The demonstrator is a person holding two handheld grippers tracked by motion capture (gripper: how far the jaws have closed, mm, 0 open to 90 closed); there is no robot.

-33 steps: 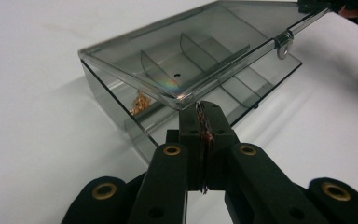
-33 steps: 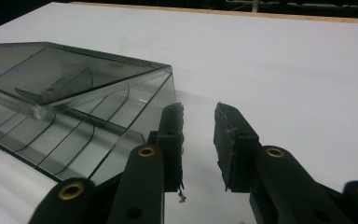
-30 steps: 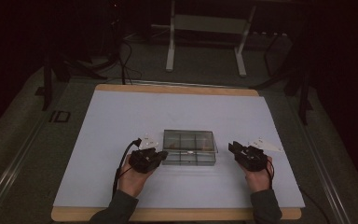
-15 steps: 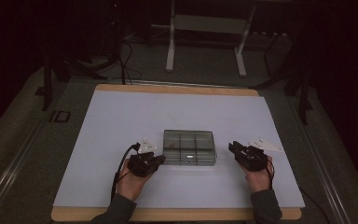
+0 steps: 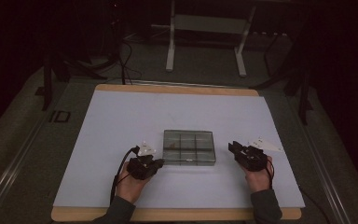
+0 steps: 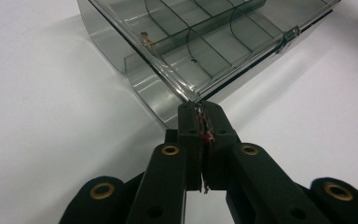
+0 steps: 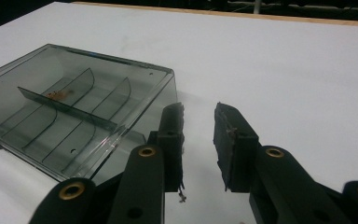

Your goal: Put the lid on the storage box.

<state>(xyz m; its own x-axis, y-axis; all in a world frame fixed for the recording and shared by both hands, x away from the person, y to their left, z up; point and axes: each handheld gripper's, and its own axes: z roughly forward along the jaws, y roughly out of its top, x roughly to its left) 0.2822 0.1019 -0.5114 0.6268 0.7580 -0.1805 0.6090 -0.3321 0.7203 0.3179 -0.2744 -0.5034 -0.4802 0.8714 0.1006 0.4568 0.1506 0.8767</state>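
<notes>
The left tool (image 6: pixel 201 109) has its jaws closed together, holding nothing, its tip at the clear box's (image 5: pixel 189 146) corner. The right tool (image 7: pixel 198 116) is half open and empty, just beside the box, near the worktop's (image 5: pixel 121 112) front edge.

Compartment box (image 5: pixel 189 147) sat on the sheet (image 5: pixel 121 121) covering the tabletop (image 5: pixel 177 89), slightly nearer the person's edge than the far edge and roughly centred left to right. Inside, dividers split it into a grid; a small item (image 6: pixel 145 38) lay in one compartment on the left half. Left gripper (image 5: pixel 154 164) was at the box's near-left corner, fingers (image 6: pixel 191 126) just at that corner. Right gripper (image 5: pixel 235 149) was just beside the box's right side, apart from it. Stand (image 5: pixel 205 37) on the floor behind the tabletop.
</notes>
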